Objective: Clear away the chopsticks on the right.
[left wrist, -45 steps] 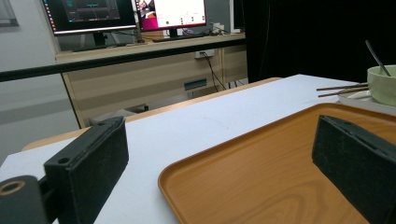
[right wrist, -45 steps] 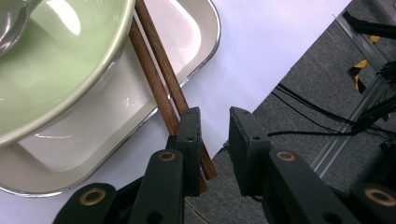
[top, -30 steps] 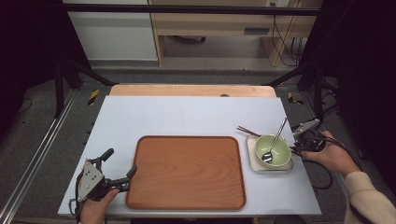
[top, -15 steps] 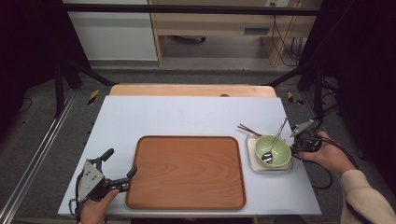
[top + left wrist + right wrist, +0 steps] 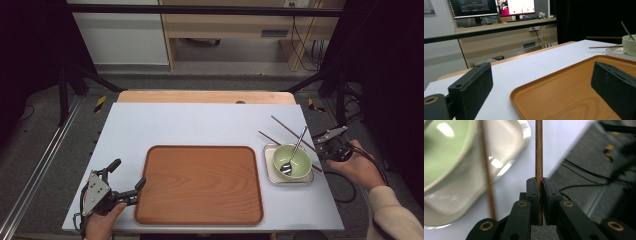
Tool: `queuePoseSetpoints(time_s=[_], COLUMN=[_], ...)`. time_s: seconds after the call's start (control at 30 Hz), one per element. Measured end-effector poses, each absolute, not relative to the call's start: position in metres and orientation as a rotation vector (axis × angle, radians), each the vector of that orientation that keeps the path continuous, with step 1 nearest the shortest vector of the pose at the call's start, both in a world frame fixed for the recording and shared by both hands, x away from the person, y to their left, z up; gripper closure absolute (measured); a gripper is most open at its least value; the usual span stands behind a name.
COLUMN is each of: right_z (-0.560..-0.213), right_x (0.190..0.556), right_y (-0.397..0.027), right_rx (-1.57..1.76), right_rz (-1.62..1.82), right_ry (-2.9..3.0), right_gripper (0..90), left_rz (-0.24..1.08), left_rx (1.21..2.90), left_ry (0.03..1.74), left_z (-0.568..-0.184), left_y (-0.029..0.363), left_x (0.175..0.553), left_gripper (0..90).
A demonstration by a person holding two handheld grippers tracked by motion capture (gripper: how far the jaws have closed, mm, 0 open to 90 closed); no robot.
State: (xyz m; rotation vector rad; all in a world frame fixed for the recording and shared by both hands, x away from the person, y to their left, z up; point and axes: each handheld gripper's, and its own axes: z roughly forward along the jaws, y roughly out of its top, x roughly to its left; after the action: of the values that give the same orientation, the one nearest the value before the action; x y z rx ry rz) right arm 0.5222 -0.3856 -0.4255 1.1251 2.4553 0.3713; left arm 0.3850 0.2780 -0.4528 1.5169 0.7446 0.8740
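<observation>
White tabletop [image 5: 200, 125], dark room behind, monitors on a wooden desk [image 5: 499, 27] in the left gripper view.

Right gripper [image 5: 540, 195] at the table's right edge, just right of the white dish [image 5: 272, 175]. Jaws have just been closing and now pinch one brown chopstick [image 5: 539, 150] between the pads. Stick runs straight out from the jaws over the tabletop, beside the dish rim. Second chopstick [image 5: 487, 185] lies loose to its left in that view, across the dish edge, blurred. In the high view the right gripper [image 5: 334, 147] sits at the near ends of the two sticks, which angle away toward the table's far side.

Green bowl [image 5: 292, 162] stands on the dish, metal spoon [image 5: 295, 150] leaning in it, handle pointing up and away.

Left gripper [image 5: 127, 182] at the near left corner, jaws spread wide, nothing between the pads. One jaw is over the wooden tray [image 5: 200, 185] edge, the other over bare table. Tray lies mid-table, just left of the dish.
</observation>
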Motion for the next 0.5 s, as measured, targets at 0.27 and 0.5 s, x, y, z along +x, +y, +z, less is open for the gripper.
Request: queuePoseSetpoints(time_s=[0.27, 0.5], right_z=[-0.378, -0.335], right_x=[0.518, 0.513], right_y=[-0.396, -0.379], right_rx=[1.280, 1.278], right_rz=[0.486, 0.580], right_ry=[2.190, 2.085], right_gripper=[84.8, 84.8], left_rz=[0.871, 0.879], left_rx=[1.513, 1.483], left_ry=[0.751, 0.775], left_z=[-0.453, -0.453], left_y=[0.278, 0.284], left_x=[0.385, 0.384], left_gripper=[3.5, 3.5])
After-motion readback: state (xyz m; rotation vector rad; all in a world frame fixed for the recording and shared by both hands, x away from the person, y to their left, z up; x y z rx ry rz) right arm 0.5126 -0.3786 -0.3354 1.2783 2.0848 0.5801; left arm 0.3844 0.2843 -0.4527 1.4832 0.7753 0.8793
